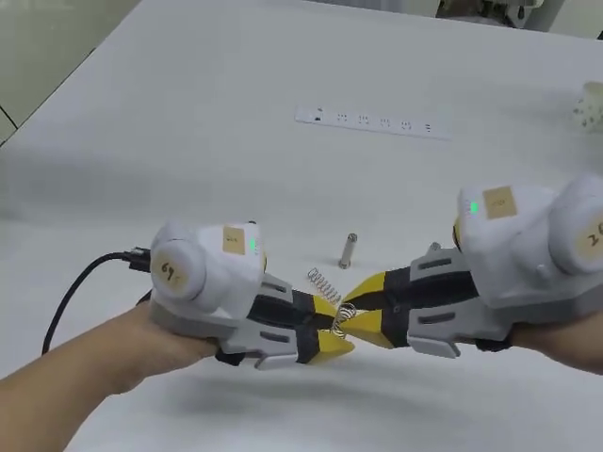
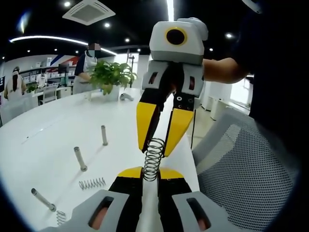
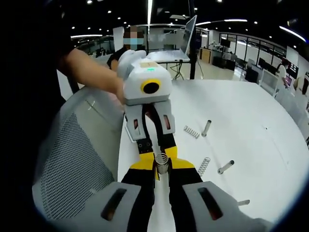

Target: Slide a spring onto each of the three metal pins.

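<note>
Left gripper (image 2: pixel 150 175) and right gripper (image 3: pixel 161 170) meet tip to tip, both clenched on one spring (image 2: pixel 153 159) held off the table (image 1: pixel 236 113) — probably re-seating it for a straighter grip; an upright metal pin (image 1: pixel 350 250) stands bare just beyond.

Table (image 1: pixel 188 141): pins (image 2: pixel 79 158), springs (image 2: pixel 91 183), apparent power strip (image 1: pixel 375 121)

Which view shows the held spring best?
Left gripper view: the spring side-on, coils clear, between left tool and right tool. Right gripper view shows it end-on; head view has it small, half hidden by the tools.
</note>
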A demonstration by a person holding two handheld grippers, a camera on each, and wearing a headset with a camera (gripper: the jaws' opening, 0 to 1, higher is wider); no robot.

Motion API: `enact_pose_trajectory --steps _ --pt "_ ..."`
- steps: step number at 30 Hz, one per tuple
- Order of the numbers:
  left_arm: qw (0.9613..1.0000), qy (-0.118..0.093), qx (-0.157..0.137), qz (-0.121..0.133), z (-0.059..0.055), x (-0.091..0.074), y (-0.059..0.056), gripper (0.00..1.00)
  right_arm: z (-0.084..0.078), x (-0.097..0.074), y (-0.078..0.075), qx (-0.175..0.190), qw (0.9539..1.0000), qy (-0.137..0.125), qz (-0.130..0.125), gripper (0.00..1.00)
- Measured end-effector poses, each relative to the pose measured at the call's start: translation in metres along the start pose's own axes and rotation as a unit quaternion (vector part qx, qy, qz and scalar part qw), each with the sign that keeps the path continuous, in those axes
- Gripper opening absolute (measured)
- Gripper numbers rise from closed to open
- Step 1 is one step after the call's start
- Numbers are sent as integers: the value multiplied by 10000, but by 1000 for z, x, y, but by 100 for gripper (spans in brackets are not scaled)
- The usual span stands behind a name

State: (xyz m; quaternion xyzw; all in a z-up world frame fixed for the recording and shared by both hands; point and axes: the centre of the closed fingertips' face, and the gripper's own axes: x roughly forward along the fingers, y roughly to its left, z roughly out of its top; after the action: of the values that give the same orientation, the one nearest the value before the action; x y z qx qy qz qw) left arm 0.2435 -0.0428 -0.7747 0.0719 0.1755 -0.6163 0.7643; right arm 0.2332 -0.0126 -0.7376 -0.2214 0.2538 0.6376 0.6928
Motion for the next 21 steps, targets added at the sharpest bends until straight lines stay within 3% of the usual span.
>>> enact_pose_trajectory --steps 21 --pt "9994 -217 -155 210 8 -3 9 10 0 -2 -9 -37 9999 24 -126 7"
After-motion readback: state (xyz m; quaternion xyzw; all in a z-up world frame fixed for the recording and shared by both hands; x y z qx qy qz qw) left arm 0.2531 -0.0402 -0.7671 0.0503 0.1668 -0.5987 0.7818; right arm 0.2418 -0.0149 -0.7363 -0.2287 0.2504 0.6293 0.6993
